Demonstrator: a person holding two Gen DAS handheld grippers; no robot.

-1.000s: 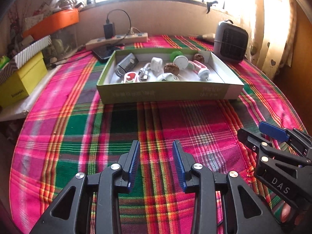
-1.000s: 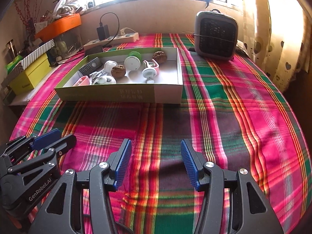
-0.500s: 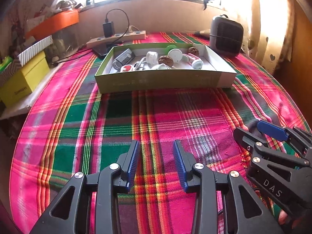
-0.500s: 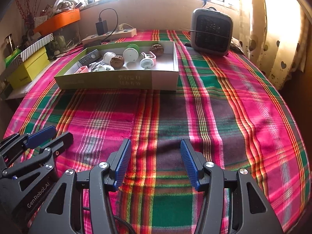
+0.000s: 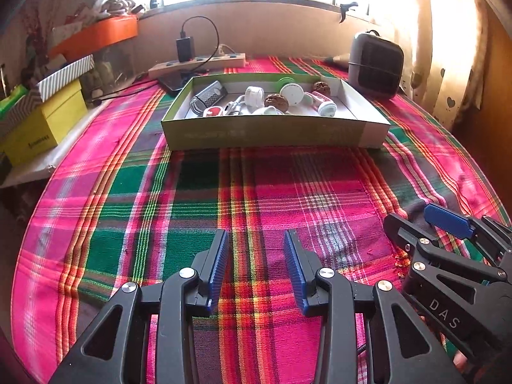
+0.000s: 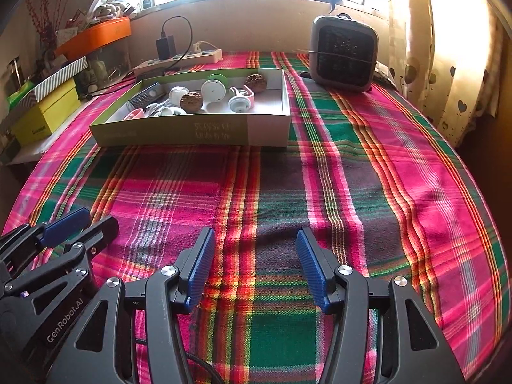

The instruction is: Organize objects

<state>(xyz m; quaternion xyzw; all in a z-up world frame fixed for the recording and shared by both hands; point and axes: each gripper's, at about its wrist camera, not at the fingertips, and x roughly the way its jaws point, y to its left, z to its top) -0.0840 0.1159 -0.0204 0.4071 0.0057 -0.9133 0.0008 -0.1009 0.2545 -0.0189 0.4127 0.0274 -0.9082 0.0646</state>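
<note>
Green cardboard box (image 5: 275, 131) of small objects lies upper centre, long axis crosswise. Left hand-held gripper (image 5: 256, 268) and right hand-held gripper (image 6: 252, 268), both wide and empty, are well short of it.

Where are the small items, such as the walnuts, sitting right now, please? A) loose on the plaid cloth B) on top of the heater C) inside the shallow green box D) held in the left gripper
C: the walnuts and the other small pieces lie inside the box, while the left gripper and right gripper are both open and empty over the cloth.
</note>
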